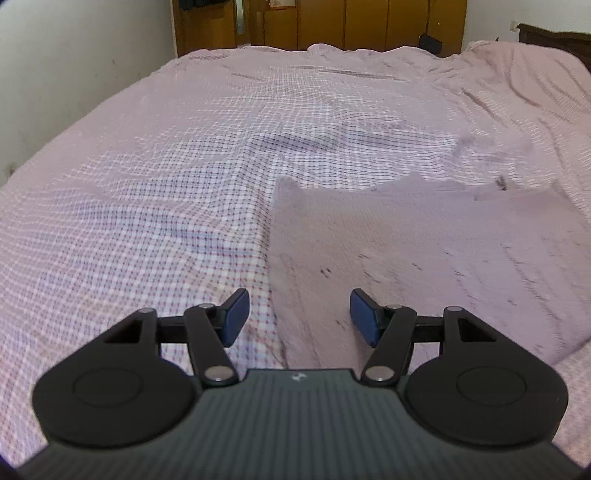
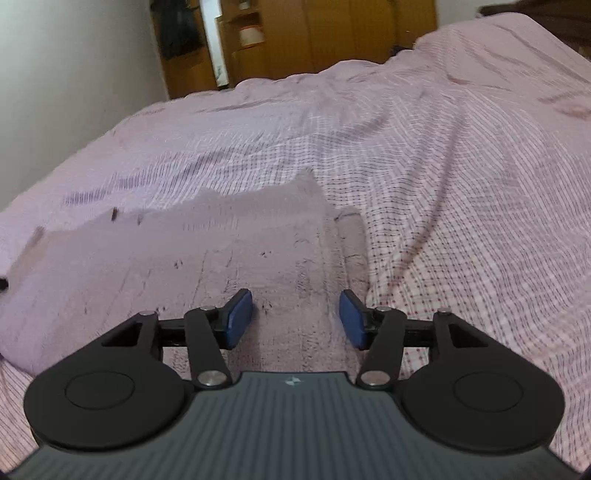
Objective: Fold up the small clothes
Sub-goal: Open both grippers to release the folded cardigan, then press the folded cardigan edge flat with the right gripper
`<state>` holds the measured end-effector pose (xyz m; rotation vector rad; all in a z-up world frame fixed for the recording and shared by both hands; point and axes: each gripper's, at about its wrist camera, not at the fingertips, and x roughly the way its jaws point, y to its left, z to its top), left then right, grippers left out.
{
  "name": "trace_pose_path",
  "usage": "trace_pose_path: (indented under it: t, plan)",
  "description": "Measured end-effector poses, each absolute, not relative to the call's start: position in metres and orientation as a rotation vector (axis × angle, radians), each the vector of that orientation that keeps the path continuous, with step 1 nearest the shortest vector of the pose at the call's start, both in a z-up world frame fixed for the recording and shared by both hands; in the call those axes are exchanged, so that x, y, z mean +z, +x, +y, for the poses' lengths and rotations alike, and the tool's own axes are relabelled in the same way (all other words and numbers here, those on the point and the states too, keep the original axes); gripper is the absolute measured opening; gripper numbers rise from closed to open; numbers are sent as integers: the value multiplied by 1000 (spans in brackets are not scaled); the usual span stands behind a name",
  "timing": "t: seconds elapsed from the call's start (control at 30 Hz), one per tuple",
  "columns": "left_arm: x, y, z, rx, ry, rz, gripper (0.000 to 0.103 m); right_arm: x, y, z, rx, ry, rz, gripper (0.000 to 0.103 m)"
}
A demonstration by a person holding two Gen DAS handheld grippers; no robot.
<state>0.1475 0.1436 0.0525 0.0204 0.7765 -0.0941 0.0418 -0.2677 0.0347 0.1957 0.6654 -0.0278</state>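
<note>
A small mauve garment (image 1: 424,251) lies flat on the checked bedspread (image 1: 147,206), with a few dark specks on its cloth. In the left wrist view my left gripper (image 1: 298,316) hovers over the garment's left edge, jaws open, blue pads (image 1: 236,314) apart with nothing between them. In the right wrist view the same garment (image 2: 192,266) spreads to the left, and my right gripper (image 2: 295,318) hangs above its right edge. Its jaws are open too, and the pads (image 2: 352,319) press on nothing.
The pink checked bedspread (image 2: 461,184) covers the whole bed and is rumpled toward the far right. A white wall (image 1: 74,55) runs along the left. Wooden wardrobes (image 1: 351,22) stand behind the bed's far end, with a dark headboard (image 1: 554,40) at far right.
</note>
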Motion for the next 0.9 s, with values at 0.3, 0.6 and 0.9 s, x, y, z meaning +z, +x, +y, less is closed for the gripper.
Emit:
trace_pose_path:
  t: [0.3,0.6,0.9]
  plan:
    - [59,116,137,-78,-10,799,62,50,17,-274,-76,224,685,69]
    - [51,94,125,-40,6,855,66,53,2,-283,-92,258,703,82]
    - [45,85,122,-25,-5,898,67,40,5,-288,-110,372,737,82]
